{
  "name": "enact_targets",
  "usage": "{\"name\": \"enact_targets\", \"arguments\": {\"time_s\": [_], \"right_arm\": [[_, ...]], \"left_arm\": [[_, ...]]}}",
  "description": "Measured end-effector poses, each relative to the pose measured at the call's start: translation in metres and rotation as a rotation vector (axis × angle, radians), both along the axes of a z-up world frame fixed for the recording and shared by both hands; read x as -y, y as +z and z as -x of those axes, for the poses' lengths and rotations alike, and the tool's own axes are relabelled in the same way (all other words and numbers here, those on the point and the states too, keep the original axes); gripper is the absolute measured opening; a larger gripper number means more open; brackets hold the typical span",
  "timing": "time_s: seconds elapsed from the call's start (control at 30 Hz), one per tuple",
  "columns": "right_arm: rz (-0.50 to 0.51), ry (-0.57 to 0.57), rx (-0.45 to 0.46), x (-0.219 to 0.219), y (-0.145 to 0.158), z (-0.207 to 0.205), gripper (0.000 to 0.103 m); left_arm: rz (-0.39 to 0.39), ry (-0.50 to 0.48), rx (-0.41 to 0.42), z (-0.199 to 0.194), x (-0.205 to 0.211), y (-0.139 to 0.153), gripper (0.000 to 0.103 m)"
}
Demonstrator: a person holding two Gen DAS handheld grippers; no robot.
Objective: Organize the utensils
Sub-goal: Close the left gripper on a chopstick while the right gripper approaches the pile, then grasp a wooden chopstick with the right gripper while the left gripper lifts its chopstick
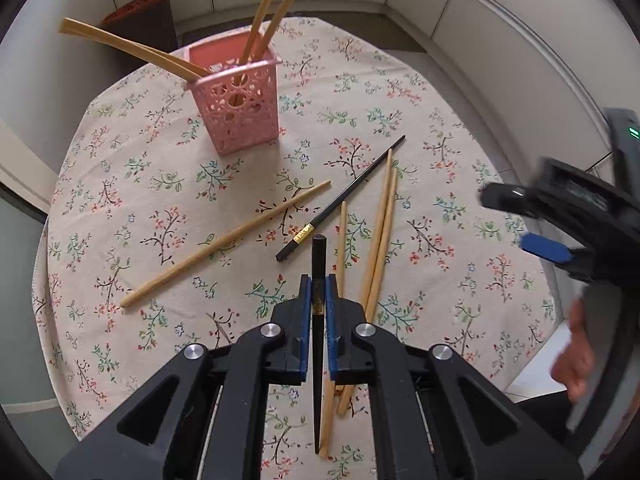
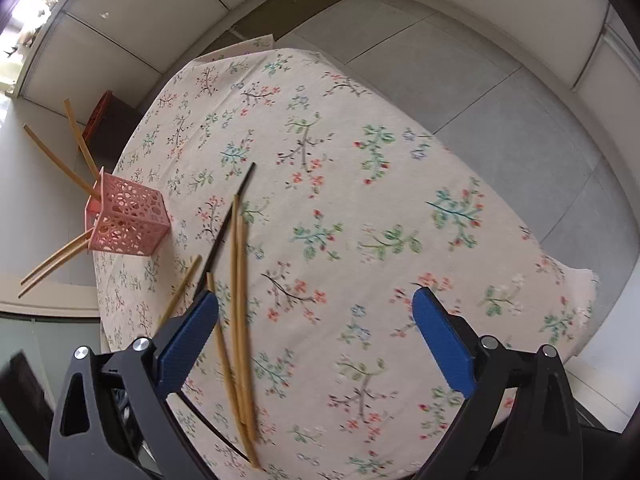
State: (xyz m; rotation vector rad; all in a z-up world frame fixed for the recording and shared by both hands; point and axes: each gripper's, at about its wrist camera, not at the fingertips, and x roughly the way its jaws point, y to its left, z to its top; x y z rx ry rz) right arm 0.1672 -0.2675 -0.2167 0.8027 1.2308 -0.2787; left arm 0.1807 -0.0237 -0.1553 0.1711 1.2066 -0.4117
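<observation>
A black chopstick [image 1: 319,264] stands clamped between the blue pads of the left gripper [image 1: 319,292], lifted clear of a round table draped in a floral tablecloth [image 1: 460,92], while the right gripper [image 2: 316,316] hangs above the cloth with its jaws spread wide and nothing between them. The pink perforated holder [image 1: 240,108], already bristling with wooden chopsticks [image 1: 272,4], waits toward the far side of the table; a second black chopstick with a gold band [image 1: 340,200] and several loose wooden chopsticks [image 1: 224,240] lie scattered between it and the grippers. Delivering this one cleanly likely means carrying it over the holder's open top, keeping it near upright, aiming for a gap among the leaning sticks, and releasing only once the tip is inside, so the light basket is not nudged over.
</observation>
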Motion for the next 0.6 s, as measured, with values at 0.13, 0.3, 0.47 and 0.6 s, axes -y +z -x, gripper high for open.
{"name": "enact_targets", "arguments": {"time_s": [0.13,0.3,0.47,0.6], "right_arm": [[0.004,0.042,-0.059,-0.019,-0.027,-0.036,0.044],[-0.010,0.035,-0.084,-0.029,-0.044,-0.050,0.042],[0.029,0.036,-0.084,-0.033,-0.046,-0.063,0.042],[0.073,0.045,-0.095,-0.040,-0.047,-0.069,0.044]], "left_arm": [[0.049,0.003,0.021,0.012,-0.003,0.018,0.006],[0.093,0.010,0.025,0.014,-0.008,0.024,0.006],[0.119,-0.004,0.020,0.010,-0.011,0.021,0.006],[0.123,-0.006,0.022,0.008,-0.013,0.018,0.006]]}}
